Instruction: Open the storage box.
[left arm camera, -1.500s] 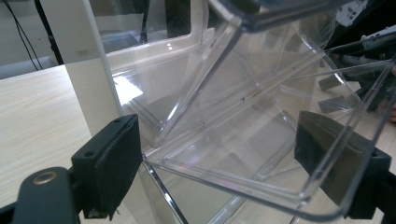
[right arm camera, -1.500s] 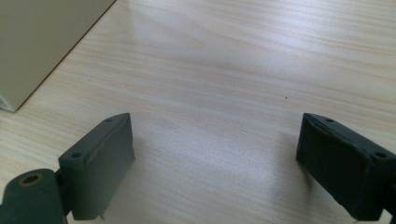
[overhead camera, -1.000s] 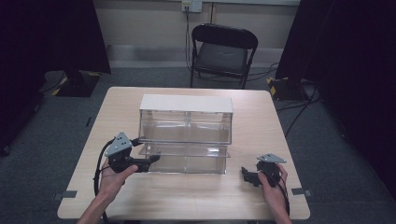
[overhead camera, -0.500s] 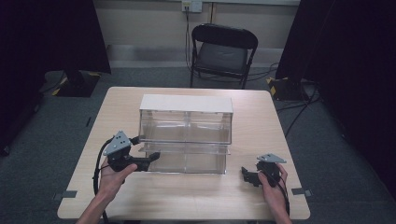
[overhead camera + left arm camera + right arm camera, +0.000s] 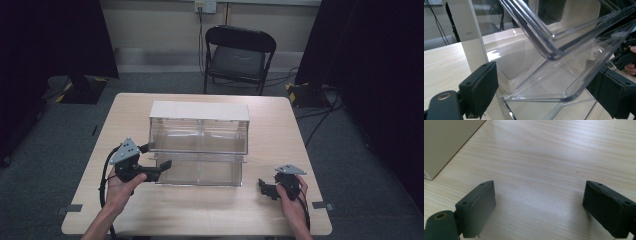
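Bench carried a clear two-tier drawer unit at centre. Lower drawer was pulled out toward the near edge, apparently opened; nothing visible inside. Left claw at the drawer's near-left corner, jaws just been opening, pads spread off the rim. Right claw, spread and empty, rested near right. Left to do: likely back away or load.

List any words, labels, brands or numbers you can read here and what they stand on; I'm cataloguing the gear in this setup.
None: no readable text on the clear drawer unit, its pulled-out drawer, the table, the folding chair or either hand-held gripper.
Wall socket by the high view's top edge: too small and blurred to tell any marking.
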`<action>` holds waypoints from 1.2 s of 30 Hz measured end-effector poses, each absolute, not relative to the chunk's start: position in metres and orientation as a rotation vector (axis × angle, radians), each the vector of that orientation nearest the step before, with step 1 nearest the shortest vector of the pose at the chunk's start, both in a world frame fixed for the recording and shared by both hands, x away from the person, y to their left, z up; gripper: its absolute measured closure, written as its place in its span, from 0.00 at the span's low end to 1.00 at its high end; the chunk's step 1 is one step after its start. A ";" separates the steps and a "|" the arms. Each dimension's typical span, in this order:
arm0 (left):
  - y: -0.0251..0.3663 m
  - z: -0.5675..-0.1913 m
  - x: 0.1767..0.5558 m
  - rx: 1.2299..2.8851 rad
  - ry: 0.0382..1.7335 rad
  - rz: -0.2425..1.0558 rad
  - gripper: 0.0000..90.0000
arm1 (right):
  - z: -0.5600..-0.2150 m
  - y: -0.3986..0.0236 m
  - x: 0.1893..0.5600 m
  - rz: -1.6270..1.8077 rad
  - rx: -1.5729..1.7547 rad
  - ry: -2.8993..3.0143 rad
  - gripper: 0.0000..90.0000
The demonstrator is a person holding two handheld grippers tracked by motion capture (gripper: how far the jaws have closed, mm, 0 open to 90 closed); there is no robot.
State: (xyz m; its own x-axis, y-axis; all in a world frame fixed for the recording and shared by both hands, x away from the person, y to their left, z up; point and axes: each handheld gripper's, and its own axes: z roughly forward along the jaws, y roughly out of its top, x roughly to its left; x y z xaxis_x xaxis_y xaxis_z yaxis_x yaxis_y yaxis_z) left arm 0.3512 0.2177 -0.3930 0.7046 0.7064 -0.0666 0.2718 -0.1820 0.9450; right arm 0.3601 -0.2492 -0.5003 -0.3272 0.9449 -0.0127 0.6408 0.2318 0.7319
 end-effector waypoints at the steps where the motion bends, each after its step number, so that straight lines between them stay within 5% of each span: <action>1: 0.217 -0.393 0.352 1.747 0.782 0.465 0.12 | -0.500 -0.249 0.360 0.882 1.453 2.052 0.12; 36: 0.217 -0.389 0.356 1.743 0.792 0.433 0.08 | -0.500 -0.249 0.360 0.882 1.454 2.052 0.11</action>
State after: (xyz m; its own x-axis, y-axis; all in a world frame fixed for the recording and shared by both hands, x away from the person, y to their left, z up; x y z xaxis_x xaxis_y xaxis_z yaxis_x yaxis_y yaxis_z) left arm 0.3558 0.2166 -0.3888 0.7081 0.6987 -0.1024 0.2911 -0.1567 0.9438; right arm 0.3601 -0.2492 -0.5003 -0.3263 0.9452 -0.0124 0.6416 0.2311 0.7314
